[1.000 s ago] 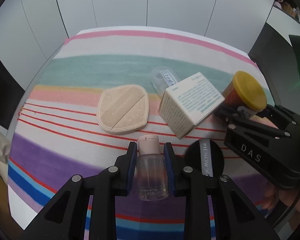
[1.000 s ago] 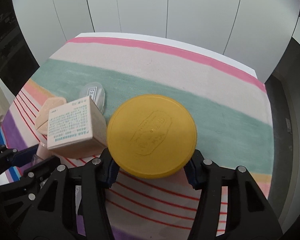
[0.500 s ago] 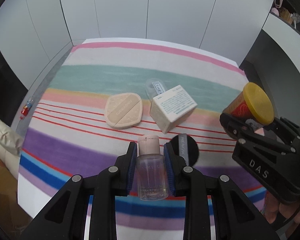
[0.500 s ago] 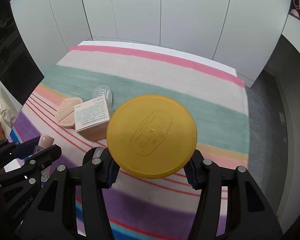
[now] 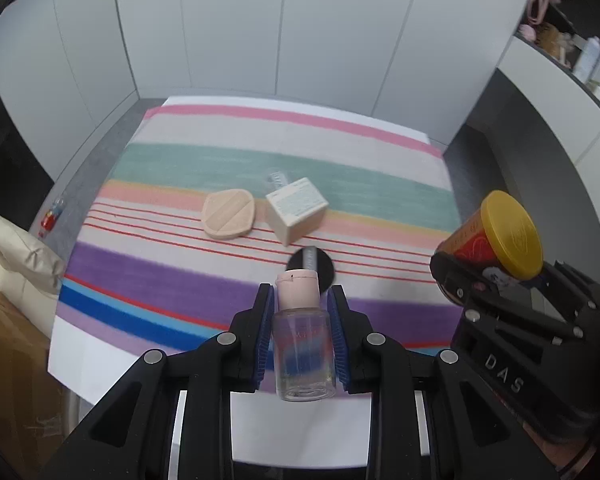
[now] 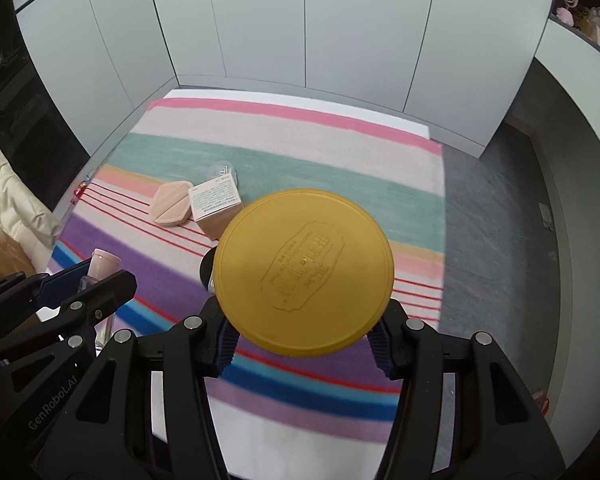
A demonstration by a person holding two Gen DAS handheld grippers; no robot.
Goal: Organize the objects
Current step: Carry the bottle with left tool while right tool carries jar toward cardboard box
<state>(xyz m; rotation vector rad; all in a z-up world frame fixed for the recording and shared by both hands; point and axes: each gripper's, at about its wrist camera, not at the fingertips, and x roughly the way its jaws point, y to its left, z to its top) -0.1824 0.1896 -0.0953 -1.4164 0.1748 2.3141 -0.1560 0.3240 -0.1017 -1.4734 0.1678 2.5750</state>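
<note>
Bottle (image 5: 304, 340), clear with a pink cap, sits clamped between the left gripper's (image 5: 303, 322) blue pads, held above the near edge of the striped cloth (image 5: 228, 160). Right gripper (image 6: 305, 338) grasps a yellow-lidded jar (image 6: 304, 272) beside it. Toward the cloth's middle lie a black round compact (image 5: 326, 266), then a white box (image 5: 298, 208) just beside a beige puff (image 5: 229, 213).

I see both hands rising: the left gripper (image 5: 302, 334) lifts the clear bottle (image 5: 303, 350) and the right gripper (image 6: 304, 344) the yellow-lidded jar (image 6: 304, 270), so the striped bench (image 5: 236, 164) and its white box (image 5: 296, 208) shrink below.
</note>
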